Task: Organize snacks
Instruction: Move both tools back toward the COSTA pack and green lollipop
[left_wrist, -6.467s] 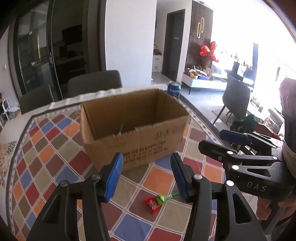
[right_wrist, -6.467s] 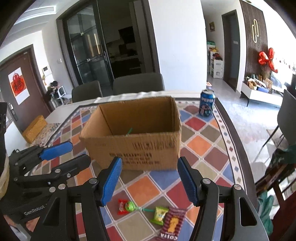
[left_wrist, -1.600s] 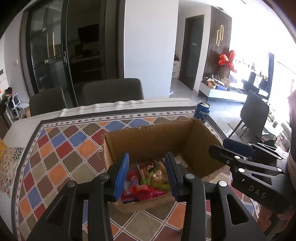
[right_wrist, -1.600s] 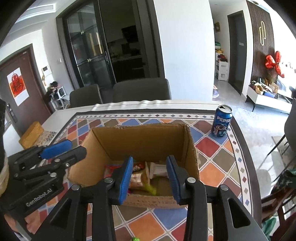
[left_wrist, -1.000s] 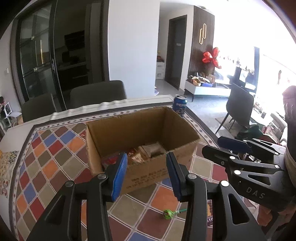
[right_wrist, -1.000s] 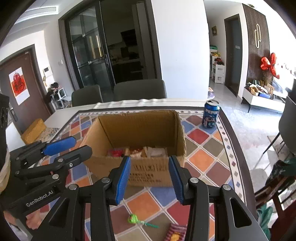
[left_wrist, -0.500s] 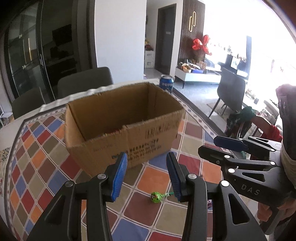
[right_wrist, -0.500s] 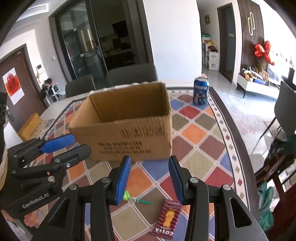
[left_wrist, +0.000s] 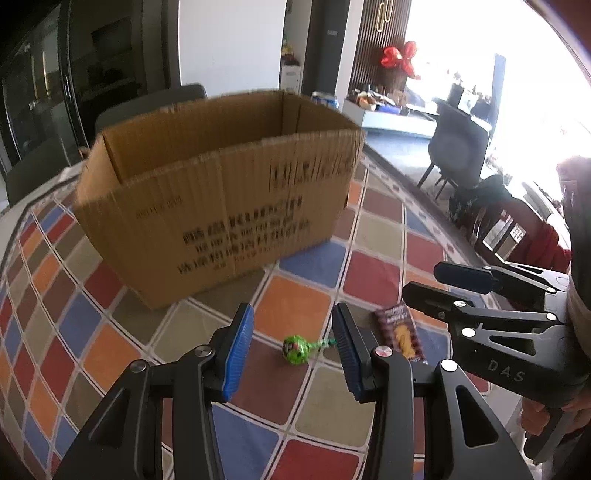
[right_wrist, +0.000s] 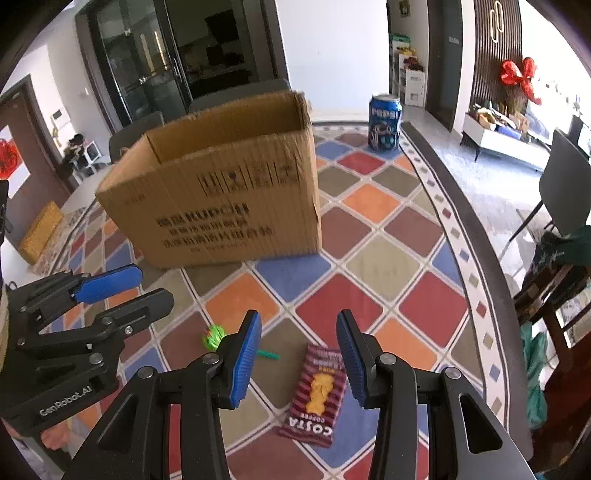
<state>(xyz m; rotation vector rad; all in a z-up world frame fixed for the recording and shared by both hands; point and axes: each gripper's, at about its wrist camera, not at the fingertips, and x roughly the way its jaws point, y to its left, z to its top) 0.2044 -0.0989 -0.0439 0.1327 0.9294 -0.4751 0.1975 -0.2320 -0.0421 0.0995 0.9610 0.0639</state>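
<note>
Both grippers hover with fingers wide apart and holding nothing, near the table's front edge.
Only the right wrist view shows the Pepsi can (right_wrist: 384, 122) fully, behind the cardboard box (left_wrist: 218, 206); left gripper (left_wrist: 291, 350) frames the green lollipop (left_wrist: 297, 349), right gripper (right_wrist: 299, 354) the Costa packet (right_wrist: 317, 397).

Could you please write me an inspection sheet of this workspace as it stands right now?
Surface: table under a checked cloth.
Job's things: open cardboard box; green lollipop and dark red Costa packet lying loose on the cloth before it.
Clutter: Pepsi can upright beyond the box.
Grippers: left gripper open around the lollipop, not touching; right gripper open above the packet.
Cables: nothing seen.
Surroundings: dark chairs, glass doors, red bow decoration.
</note>
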